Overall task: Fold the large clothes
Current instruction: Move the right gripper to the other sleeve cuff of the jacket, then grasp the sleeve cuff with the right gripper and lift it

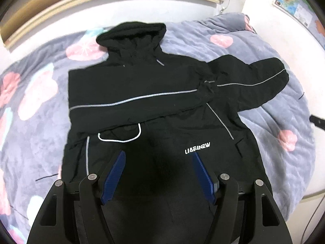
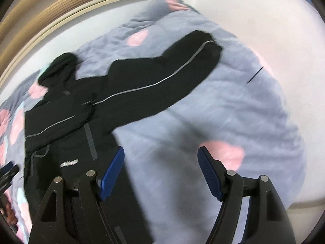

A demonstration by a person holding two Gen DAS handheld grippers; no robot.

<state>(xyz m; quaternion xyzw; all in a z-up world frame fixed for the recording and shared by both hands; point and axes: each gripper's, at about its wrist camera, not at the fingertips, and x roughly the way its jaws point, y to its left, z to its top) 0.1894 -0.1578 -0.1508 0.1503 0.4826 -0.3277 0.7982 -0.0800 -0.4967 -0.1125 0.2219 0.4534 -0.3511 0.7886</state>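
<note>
A grey quilt with pink flowers covers the bed beneath a white wall. The left gripper hovers with jaws apart and empty over the black hooded jacket; the right gripper, also spread and empty, hangs over bare quilt beside the jacket's hem, the outstretched sleeve lying beyond.

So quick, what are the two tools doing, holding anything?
Left tool: open, holding nothing, above the black jacket.
Right tool: open, holding nothing, above the blanket.
</note>
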